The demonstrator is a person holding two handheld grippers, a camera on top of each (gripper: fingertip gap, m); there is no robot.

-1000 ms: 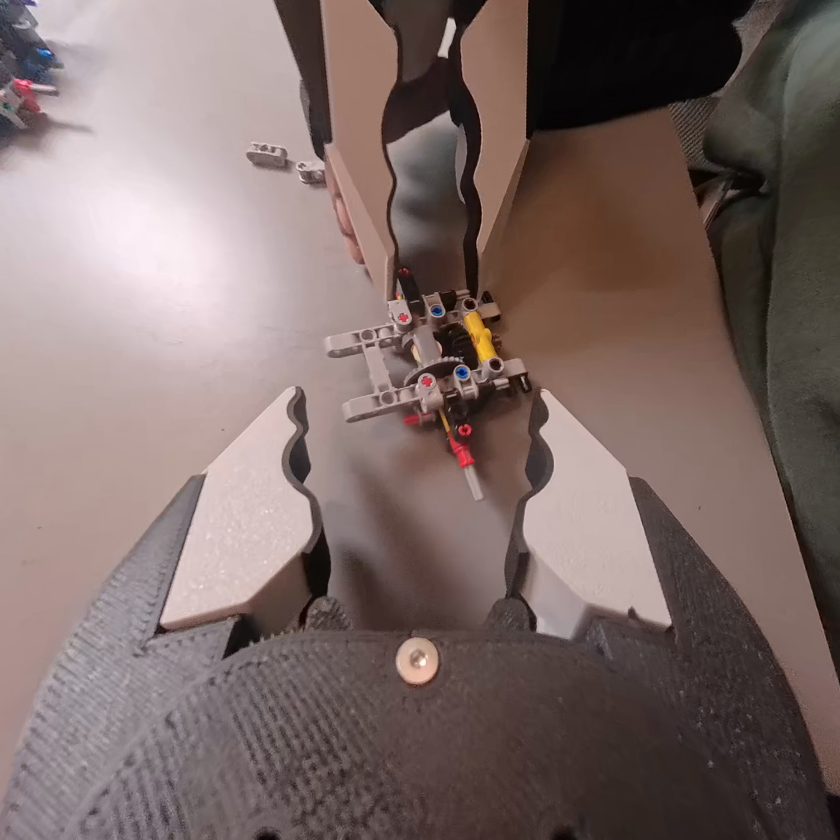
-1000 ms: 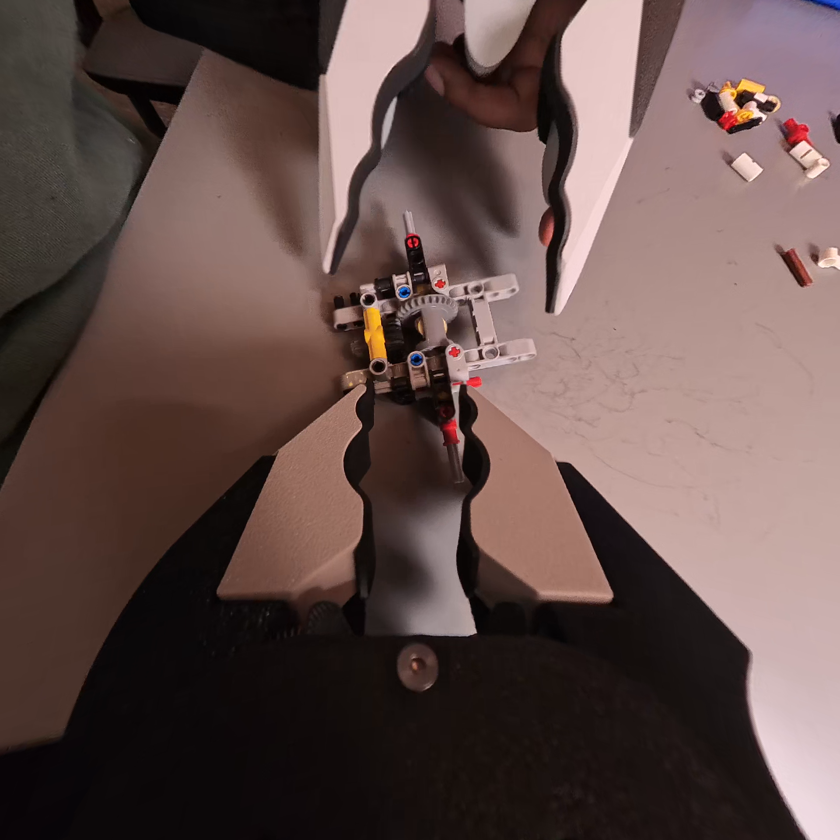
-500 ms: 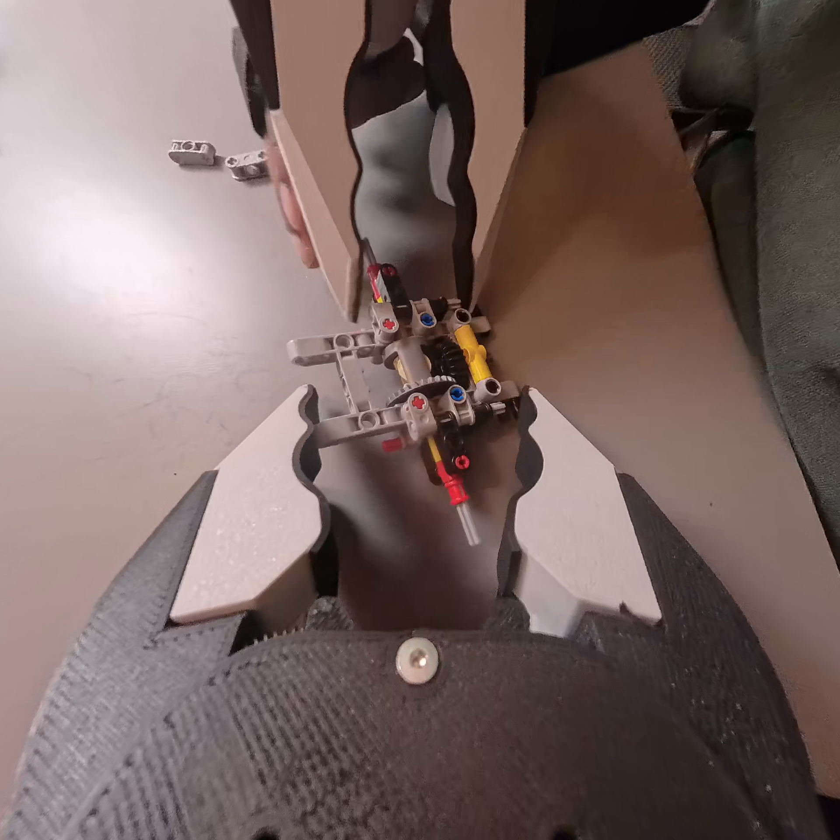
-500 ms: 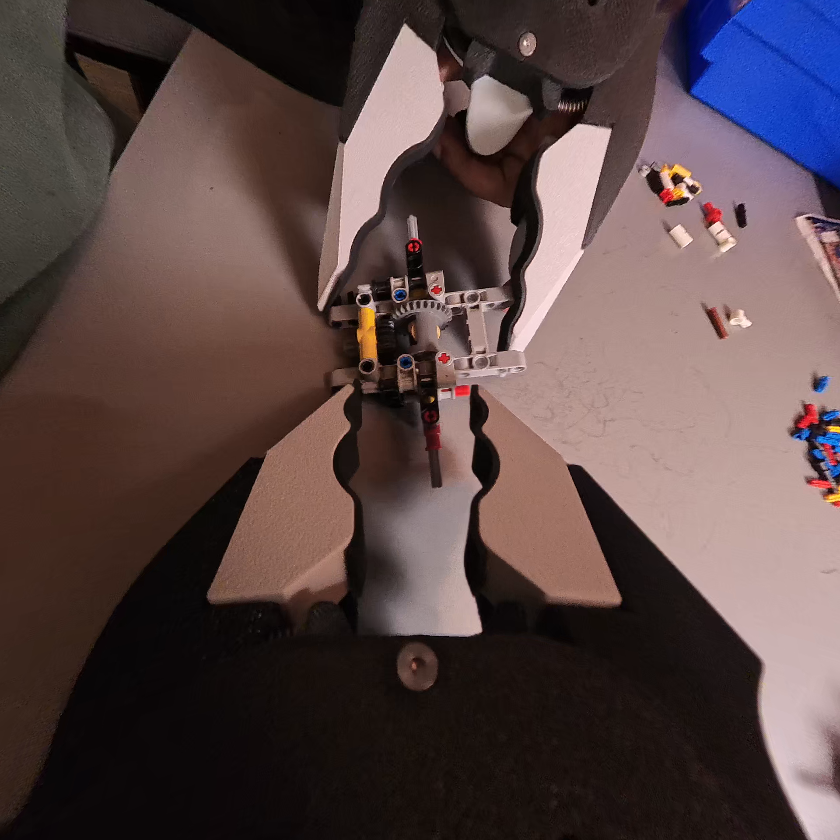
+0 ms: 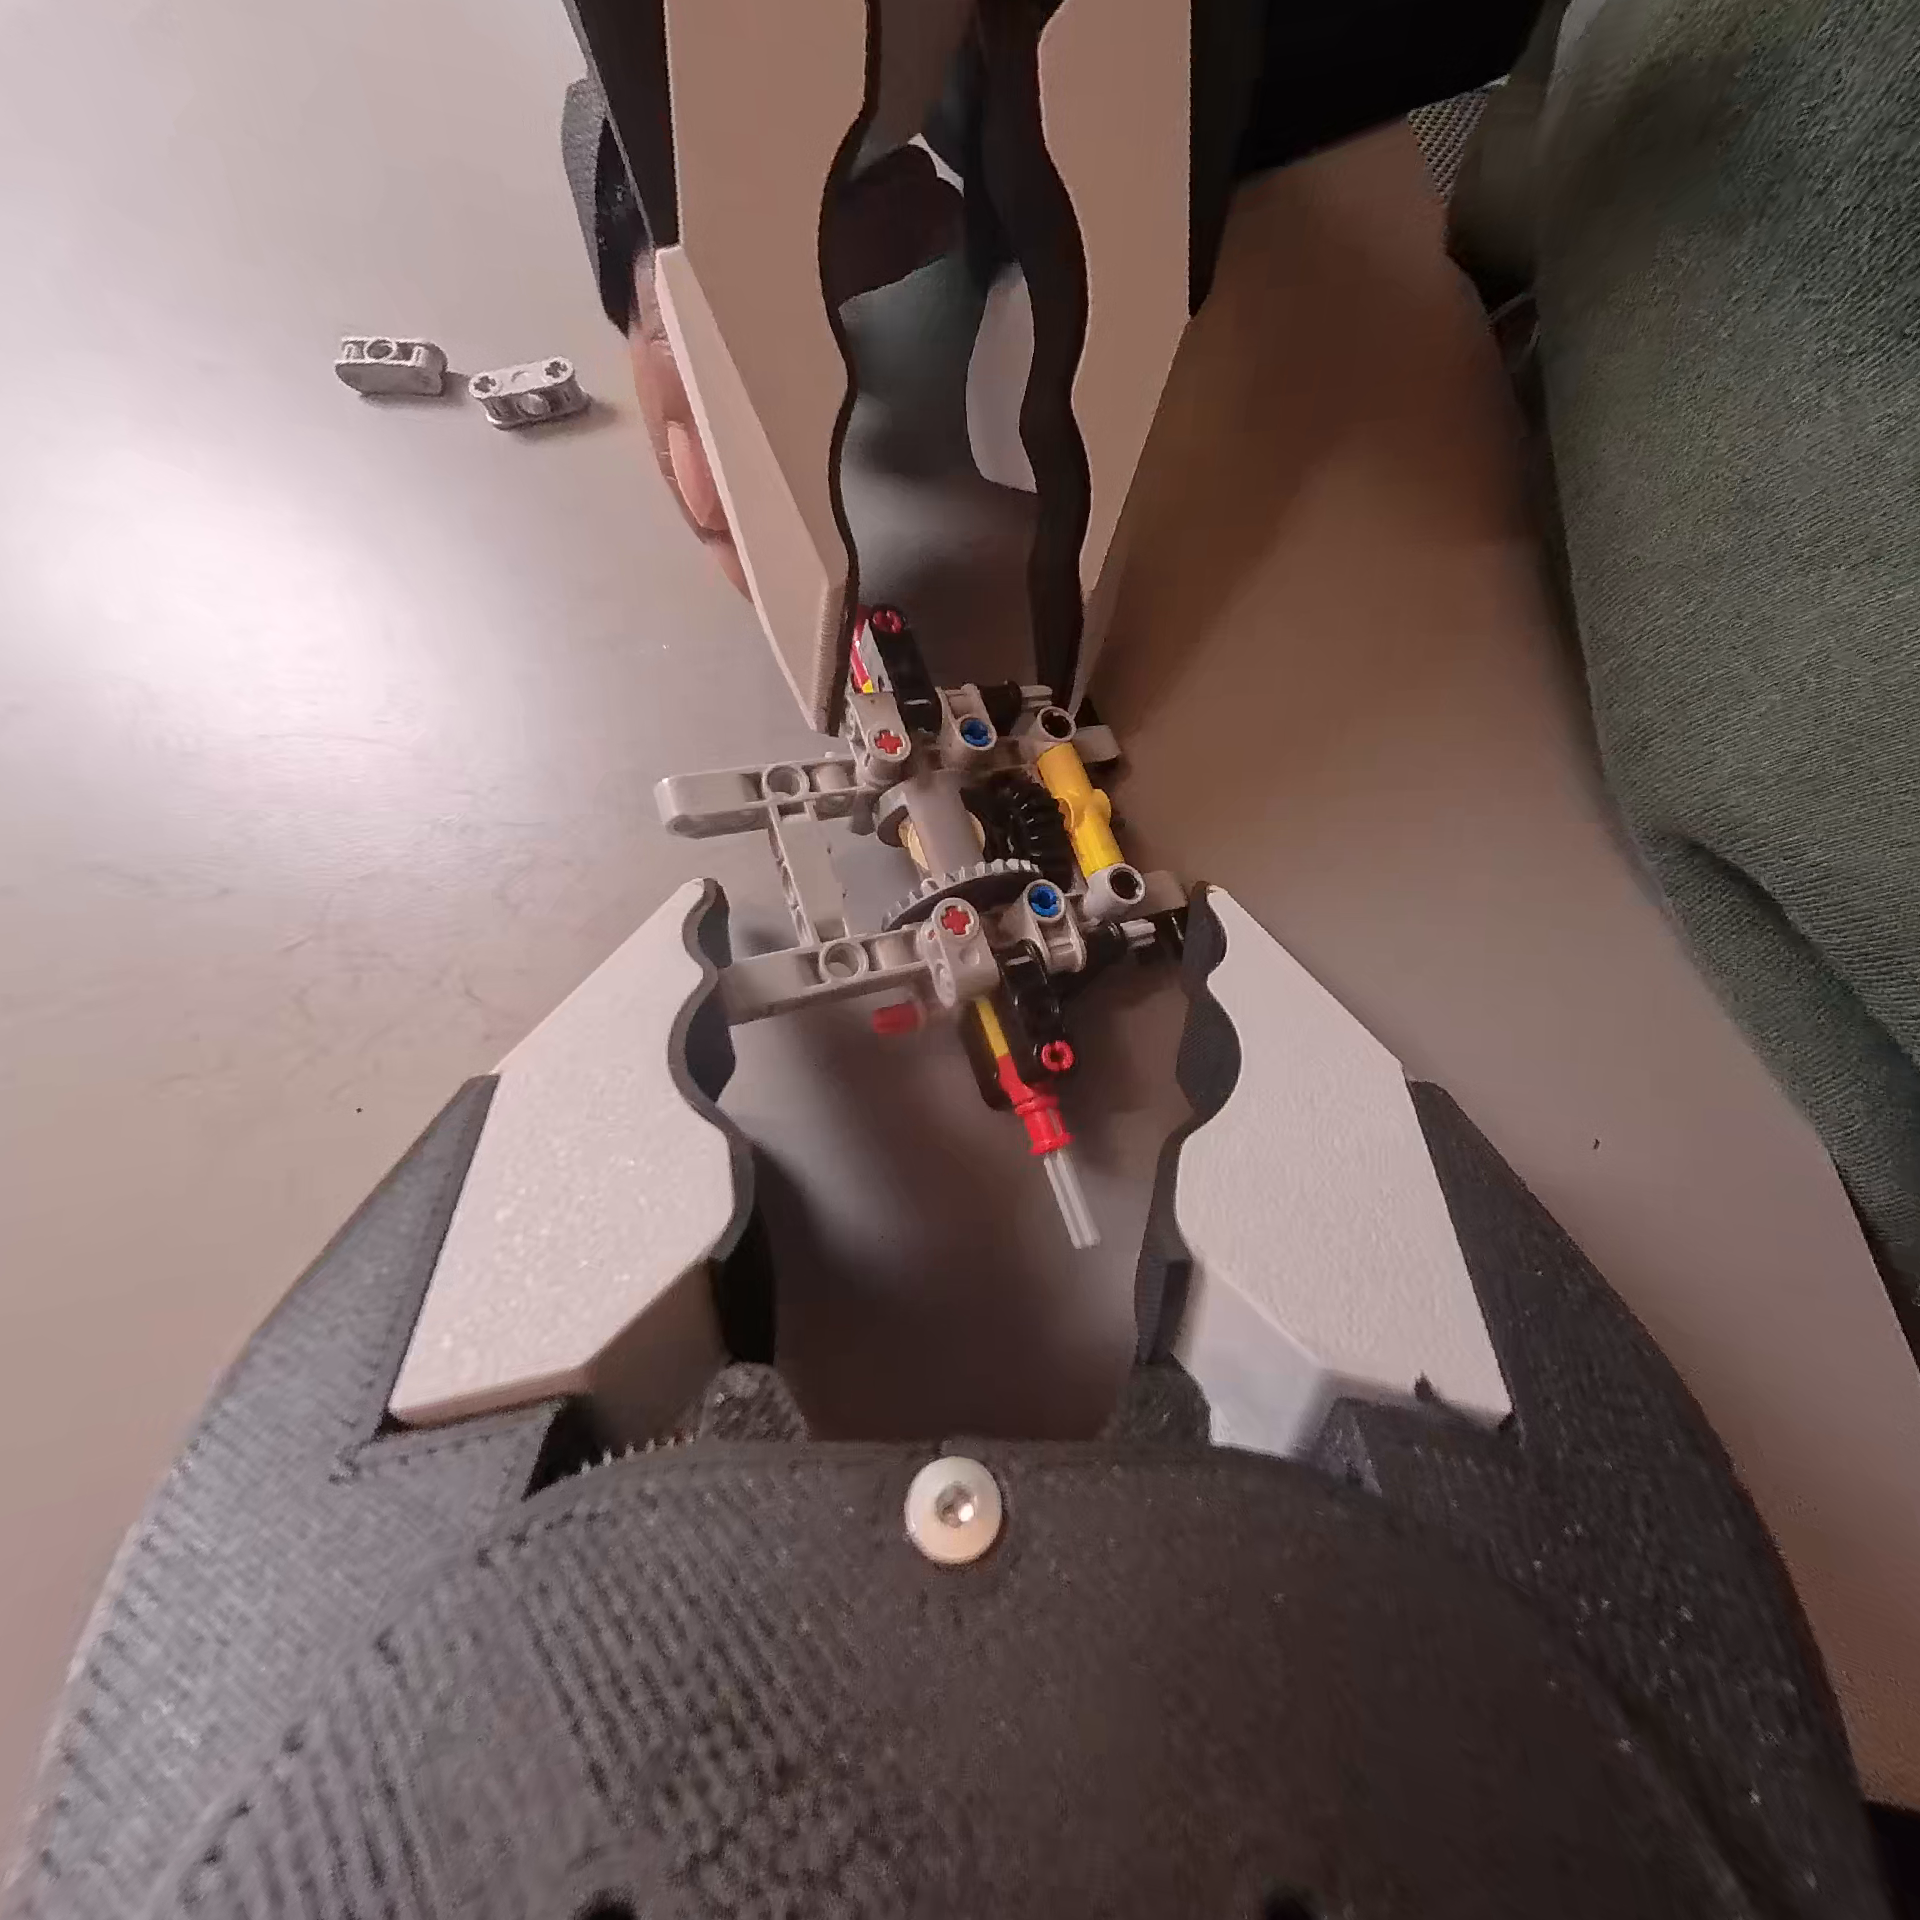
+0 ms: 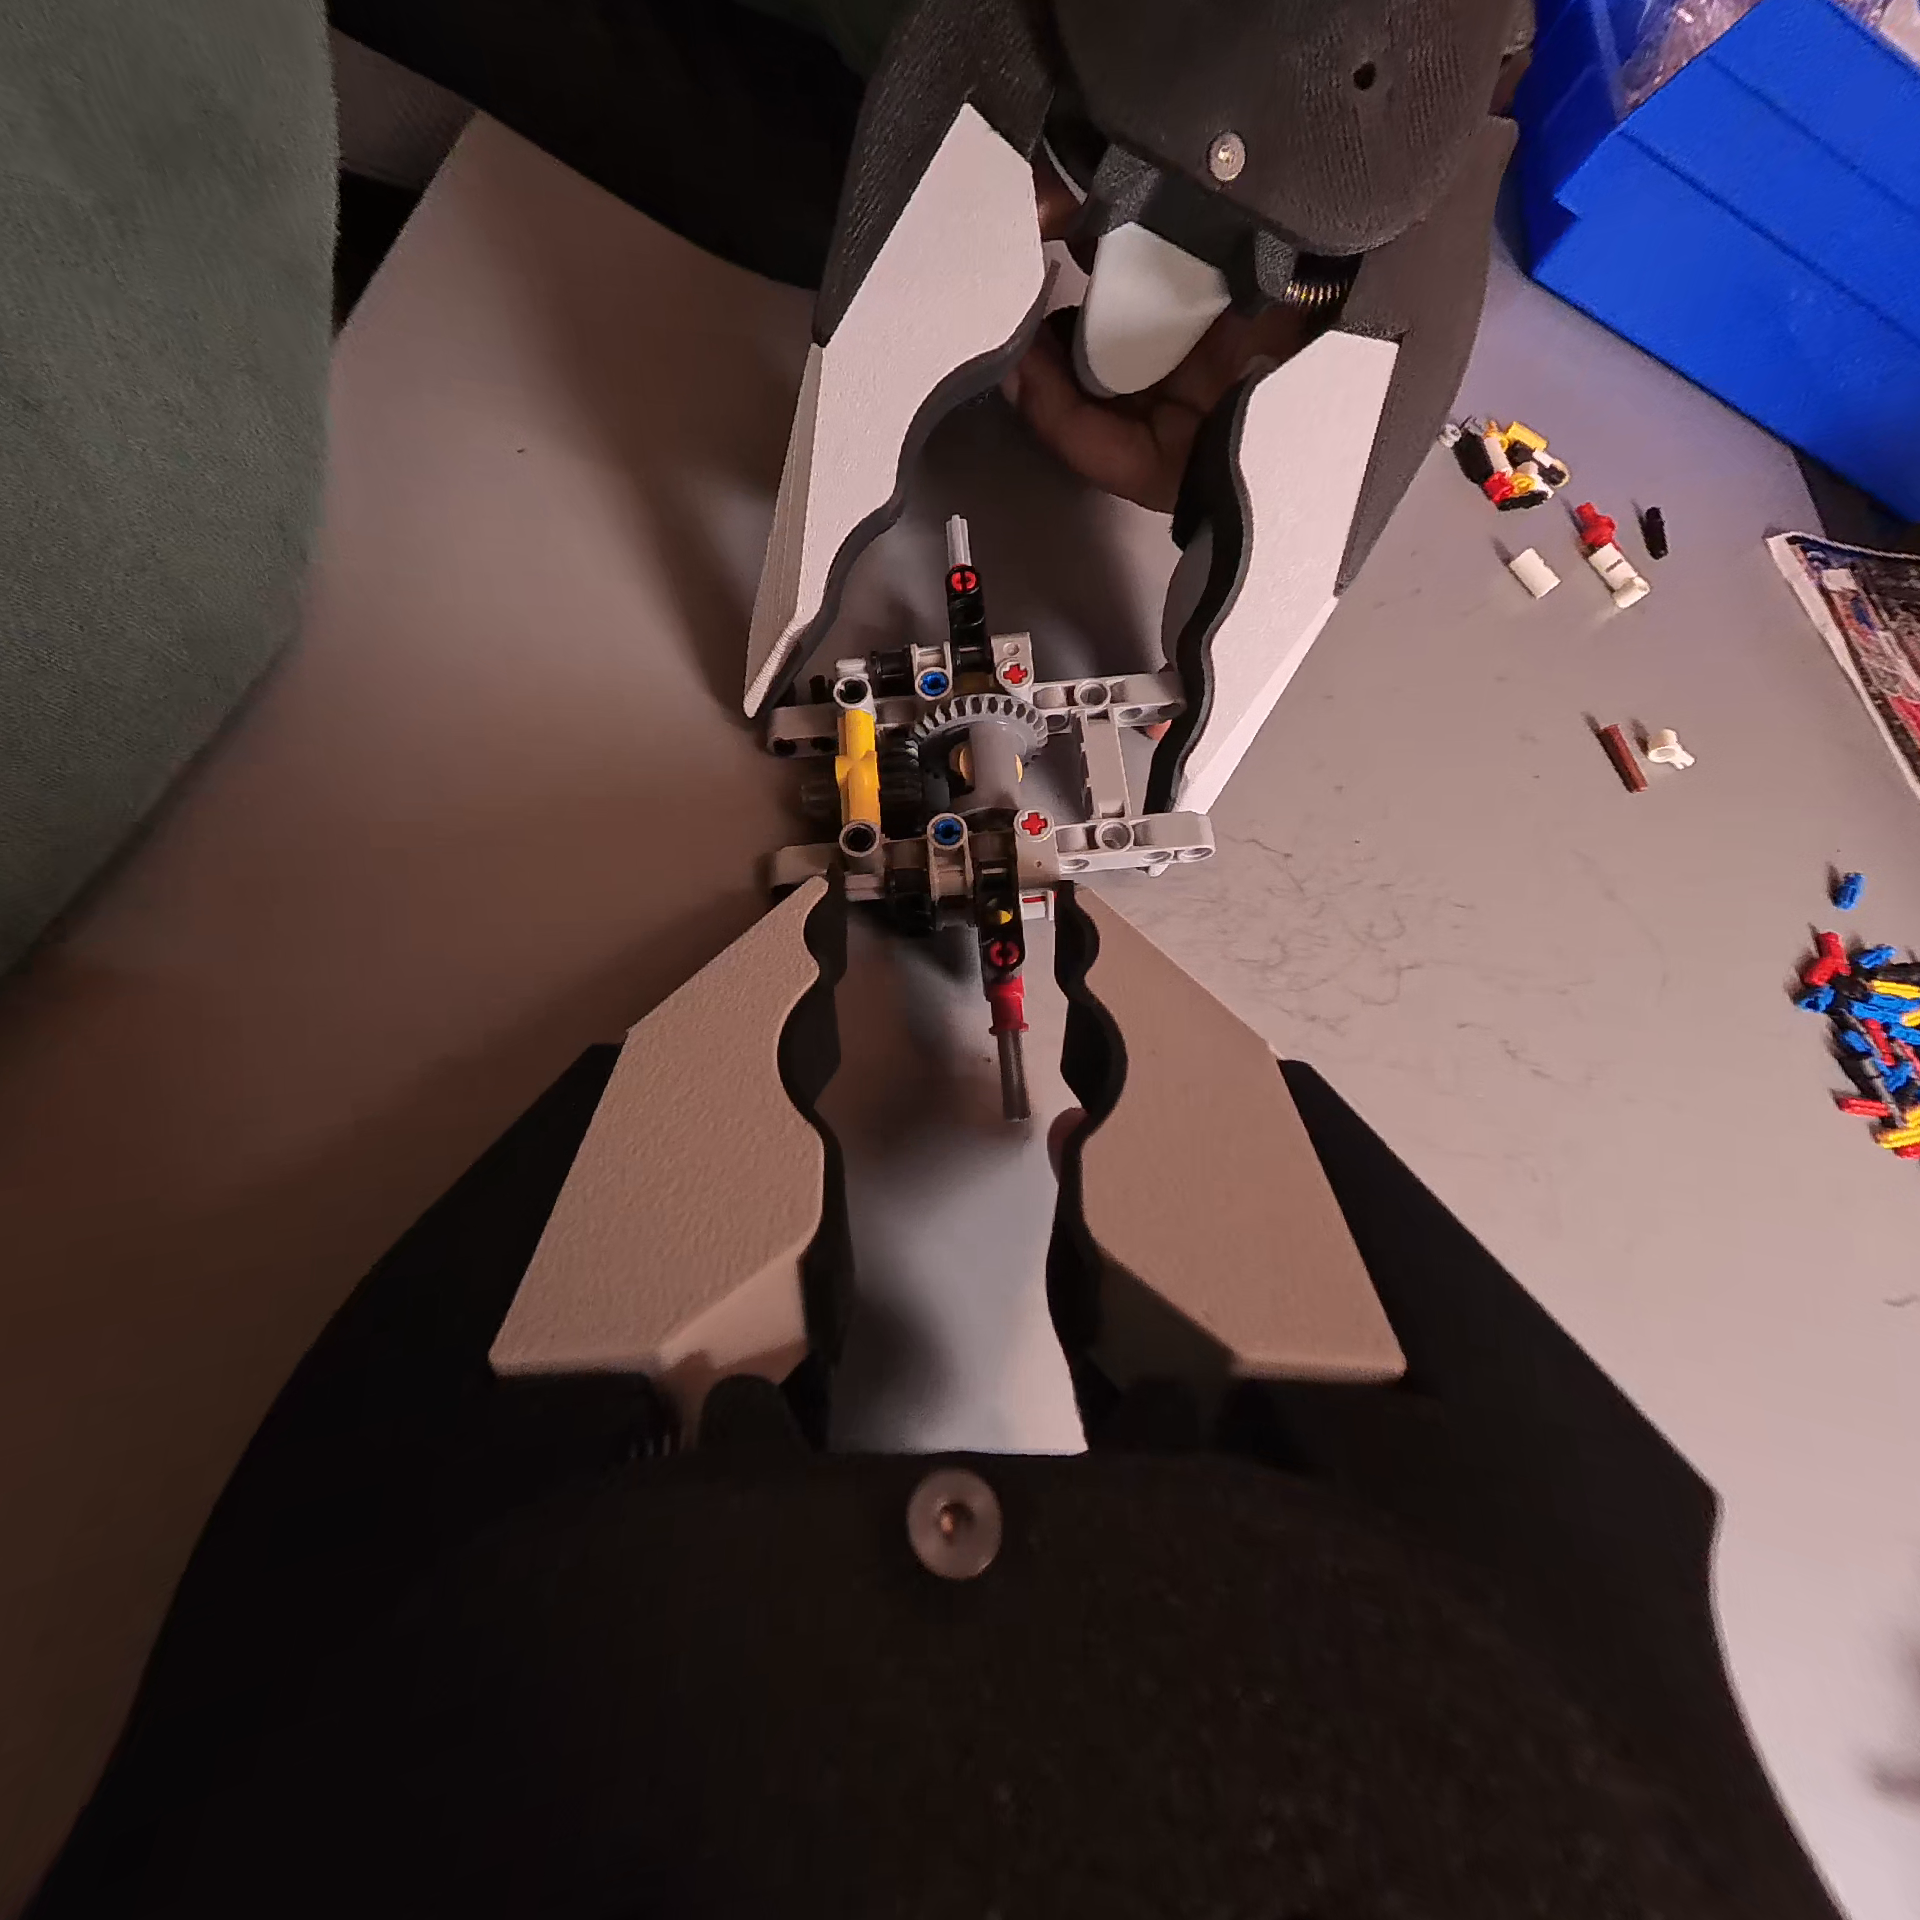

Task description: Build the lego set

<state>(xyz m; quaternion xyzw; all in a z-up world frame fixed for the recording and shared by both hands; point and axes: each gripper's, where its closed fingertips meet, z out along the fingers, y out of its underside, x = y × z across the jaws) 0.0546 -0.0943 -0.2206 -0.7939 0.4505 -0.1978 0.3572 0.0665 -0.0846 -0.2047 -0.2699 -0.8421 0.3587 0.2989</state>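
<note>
Contact stays unclear: left claw (image 5: 951,914) brackets gear assembly (image 5: 935,862) widely; right claw (image 6: 951,904) straddles its axle.

On the table (image 6: 1455,1039) a toy-brick gear assembly (image 6: 977,769) sits between the left gripper (image 6: 966,717) behind it and the right gripper (image 6: 951,904) before it, loose bricks (image 6: 1870,1029) and storage bins (image 6: 1745,208) to its right.

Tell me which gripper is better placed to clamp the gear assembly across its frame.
Left, probably. The left gripper has its fingers flanking the gear assembly end to end across its grey frame; the right gripper stands narrower, only its tips at the edge.
</note>
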